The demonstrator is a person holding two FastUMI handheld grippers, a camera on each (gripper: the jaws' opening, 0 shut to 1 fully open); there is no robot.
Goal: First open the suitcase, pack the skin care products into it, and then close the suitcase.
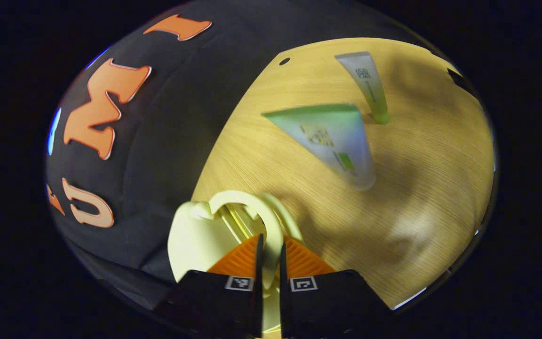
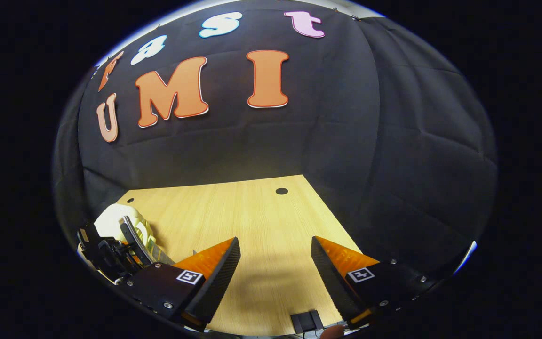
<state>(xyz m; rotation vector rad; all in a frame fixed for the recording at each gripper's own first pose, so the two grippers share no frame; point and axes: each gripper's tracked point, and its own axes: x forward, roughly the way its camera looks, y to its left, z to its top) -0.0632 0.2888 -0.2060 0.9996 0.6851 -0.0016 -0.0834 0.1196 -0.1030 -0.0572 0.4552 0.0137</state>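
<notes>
Suitcase [image 1: 195,240], pale cream and small, sits at the table's edge next to the black cloth wall in the left gripper view, directly in front of the left gripper [image 1: 271,247]. Its looped handle [image 1: 252,207] arches up from the top of the case, and the gripper's 2 fingers are closed onto the near side of that loop, with only the thin cream band between them. Beyond the case, on the wooden table [image 1: 421,197], lie 2 skin care tubes. The large tube [image 1: 330,139], green fading to translucent white, lies nearer with its cap end pointing toward the table's middle. The slim tube [image 1: 367,84], clear with a green cap, lies farther off, just beside the large one but apart from it. A small dark hole [image 1: 284,61] marks the tabletop near its far edge.

In the right gripper view, the right gripper [image 2: 275,254] hangs above bare table with its 2 fingers spread wide and nothing between them. At the lower left the suitcase [image 2: 111,221] shows as a cream shape at the table's edge, with the left gripper [image 2: 132,242] set against it. A small black block [image 2: 306,321] sits at the table's near edge.
</notes>
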